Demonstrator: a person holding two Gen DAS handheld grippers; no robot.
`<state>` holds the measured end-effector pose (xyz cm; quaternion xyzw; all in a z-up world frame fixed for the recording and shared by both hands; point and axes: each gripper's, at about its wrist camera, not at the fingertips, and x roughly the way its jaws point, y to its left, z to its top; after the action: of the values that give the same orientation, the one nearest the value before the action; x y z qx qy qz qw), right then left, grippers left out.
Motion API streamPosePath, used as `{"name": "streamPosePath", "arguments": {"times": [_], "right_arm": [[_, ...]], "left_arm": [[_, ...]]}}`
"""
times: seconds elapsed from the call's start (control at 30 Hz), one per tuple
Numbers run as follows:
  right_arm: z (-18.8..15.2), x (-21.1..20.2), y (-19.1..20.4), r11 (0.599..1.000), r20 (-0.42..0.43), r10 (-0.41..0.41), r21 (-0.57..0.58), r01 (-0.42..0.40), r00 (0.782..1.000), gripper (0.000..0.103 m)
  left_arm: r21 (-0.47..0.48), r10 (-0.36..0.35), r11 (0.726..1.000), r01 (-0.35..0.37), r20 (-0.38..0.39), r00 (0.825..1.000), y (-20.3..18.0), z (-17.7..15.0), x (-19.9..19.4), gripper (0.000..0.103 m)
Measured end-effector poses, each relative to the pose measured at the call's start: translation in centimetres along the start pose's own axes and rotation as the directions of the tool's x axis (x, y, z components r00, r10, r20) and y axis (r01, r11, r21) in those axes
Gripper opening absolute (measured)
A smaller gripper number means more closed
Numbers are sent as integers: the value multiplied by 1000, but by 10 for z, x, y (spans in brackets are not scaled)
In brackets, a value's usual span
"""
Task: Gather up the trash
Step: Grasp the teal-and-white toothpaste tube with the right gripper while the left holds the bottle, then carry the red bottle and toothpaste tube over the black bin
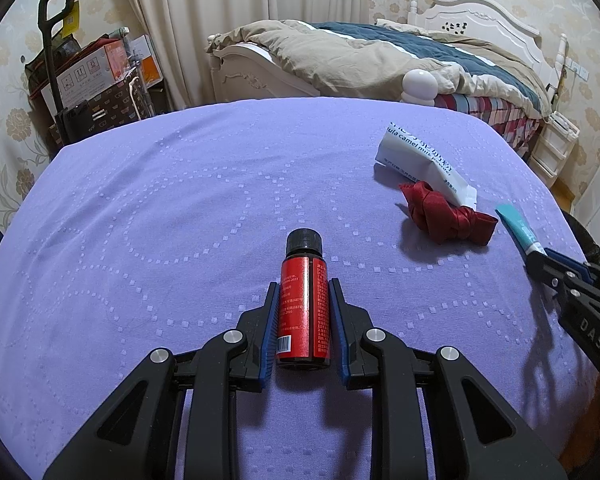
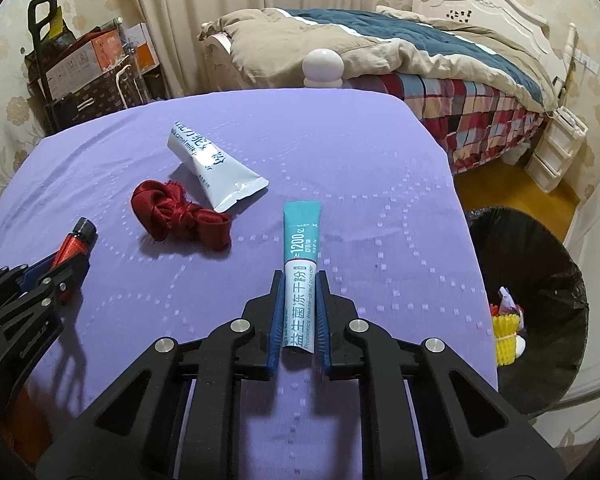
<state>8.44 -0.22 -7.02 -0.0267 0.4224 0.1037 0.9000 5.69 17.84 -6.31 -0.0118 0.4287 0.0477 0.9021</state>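
Trash is held in both tools above the purple tabletop (image 1: 180, 200): the left tool (image 1: 303, 300) is clamped on a small red bottle (image 1: 303, 304) with a black cap, gripped around its lower body, and the right tool (image 2: 299, 304) is clamped on a teal and white sachet (image 2: 300, 280), pinched at its white end so that the teal end projects forward unsupported. A white pouch (image 2: 216, 168) and a knotted red ribbon (image 2: 180, 220) are left lying on the tabletop, touching each other, between the two tools. A black-lined bin (image 2: 540, 280) (some yellow waste is already seen inside) stands on the floor just beside the tabletop's right edge, nearest the right tool. The likeliest trouble is judged to be slippage: the bottle's smooth round wall could be rolled out of the flat pads if it is tilted on the way over. The sachet, being limp, could be folded or caught on the bin liner's rim and dropped outside. The left tool must also be carried across the right one's side, so a collision between them is possible.
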Motion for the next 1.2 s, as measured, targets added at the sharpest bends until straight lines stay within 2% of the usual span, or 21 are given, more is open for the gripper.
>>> {"name": "streamPosePath", "arguments": {"times": [0.2, 0.57, 0.87, 1.2], "right_arm": [[-9, -11, -4, 1000, 12, 14, 1, -14, 1000, 14], [-28, -43, -21, 1000, 52, 22, 14, -22, 998, 14], [-38, -59, -51, 998, 81, 3, 65, -8, 997, 14], [-40, -70, -94, 991, 114, -45, 131, 30, 992, 14]], "left_arm": [[15, 14, 1000, -15, 13, 1000, -5, -5, -7, 25], [37, -7, 999, 6, 41, 999, -28, -19, -25, 25], [80, -54, 996, 49, 57, 997, -60, -25, -39, 25], [151, -128, 982, 113, 91, 988, -111, -11, -50, 25]]}}
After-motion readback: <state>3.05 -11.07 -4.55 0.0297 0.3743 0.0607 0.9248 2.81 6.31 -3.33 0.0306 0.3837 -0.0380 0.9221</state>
